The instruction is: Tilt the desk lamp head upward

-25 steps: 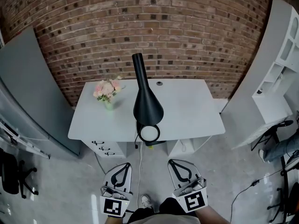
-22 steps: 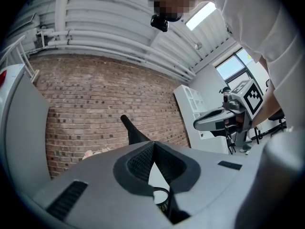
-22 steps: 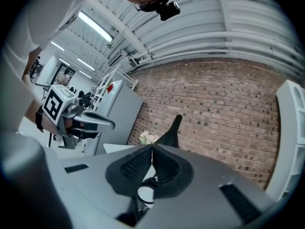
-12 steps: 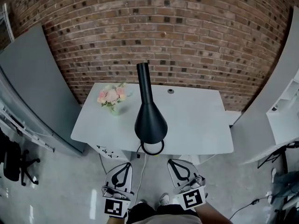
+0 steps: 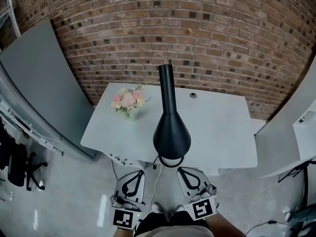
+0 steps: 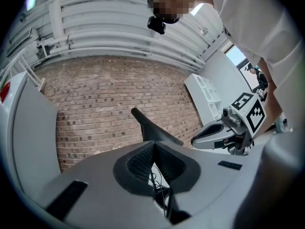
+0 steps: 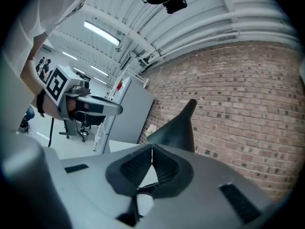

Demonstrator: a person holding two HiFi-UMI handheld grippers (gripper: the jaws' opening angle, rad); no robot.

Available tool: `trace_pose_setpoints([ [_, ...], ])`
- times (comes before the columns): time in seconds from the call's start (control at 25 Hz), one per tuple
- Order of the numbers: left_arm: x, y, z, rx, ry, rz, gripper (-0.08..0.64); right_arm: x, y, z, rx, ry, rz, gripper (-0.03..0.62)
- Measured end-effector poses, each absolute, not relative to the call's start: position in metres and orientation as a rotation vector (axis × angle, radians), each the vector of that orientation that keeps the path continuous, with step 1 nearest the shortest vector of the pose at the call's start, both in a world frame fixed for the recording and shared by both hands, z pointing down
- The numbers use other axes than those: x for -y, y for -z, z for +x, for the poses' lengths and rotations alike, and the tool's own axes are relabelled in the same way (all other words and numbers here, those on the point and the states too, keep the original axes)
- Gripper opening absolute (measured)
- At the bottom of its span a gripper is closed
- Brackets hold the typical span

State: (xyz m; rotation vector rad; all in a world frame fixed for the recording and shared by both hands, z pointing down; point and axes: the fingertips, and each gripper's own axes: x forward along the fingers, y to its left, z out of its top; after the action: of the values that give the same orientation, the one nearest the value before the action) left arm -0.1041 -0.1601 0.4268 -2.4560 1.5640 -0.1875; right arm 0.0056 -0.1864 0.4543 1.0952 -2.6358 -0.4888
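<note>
Fingers (image 6: 138,161) of left gripper (image 5: 138,174) and right gripper (image 5: 181,172) are shut, empty; lamp head (image 5: 171,135) should be gripped near its rim, then raised slowly.

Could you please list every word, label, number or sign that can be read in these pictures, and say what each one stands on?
No readable words or numbers appear in any view.
Left gripper: its cube carries only a black-and-white square pattern, no letters.
Right gripper: its cube likewise carries a pattern only.
Lamp and desk: no print visible.
</note>
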Motion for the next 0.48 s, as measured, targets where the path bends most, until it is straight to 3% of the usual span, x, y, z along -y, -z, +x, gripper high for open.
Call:
trace_pose_setpoints([
  [0.48,0.185,-0.44,-0.104,-1.44,0.244,-2.48,0.008,0.207,-0.474,0.0,2.625,0.408,1.175,0.018],
])
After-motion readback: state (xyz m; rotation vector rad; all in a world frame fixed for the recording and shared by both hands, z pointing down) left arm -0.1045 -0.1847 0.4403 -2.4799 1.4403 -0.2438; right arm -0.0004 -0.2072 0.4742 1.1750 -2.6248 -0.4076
